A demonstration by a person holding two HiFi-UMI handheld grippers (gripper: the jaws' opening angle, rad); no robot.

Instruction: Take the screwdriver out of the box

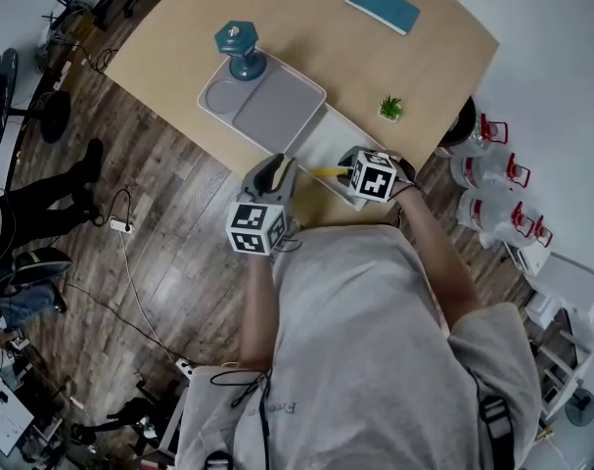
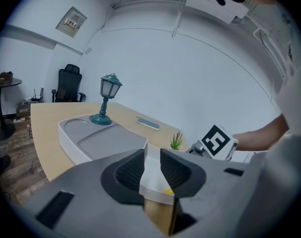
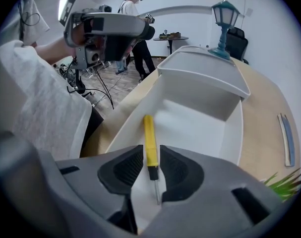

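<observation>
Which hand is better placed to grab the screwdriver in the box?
Right: the right tongs are open, lined up over the yellow screwdriver in the white box. The left tongs, also open, sit at the box's edge.

place: office | signs: desk chair (image 2: 69,82), curved desk (image 1: 306,27), floor cables (image 1: 120,226)

light: even, soft | shadows: faint | edges: fisheye-warped, dark vignette

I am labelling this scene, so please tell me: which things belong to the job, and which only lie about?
Job: screwdriver, box, right gripper, left gripper.
Lying about: tray, lamp, plant, book.
</observation>
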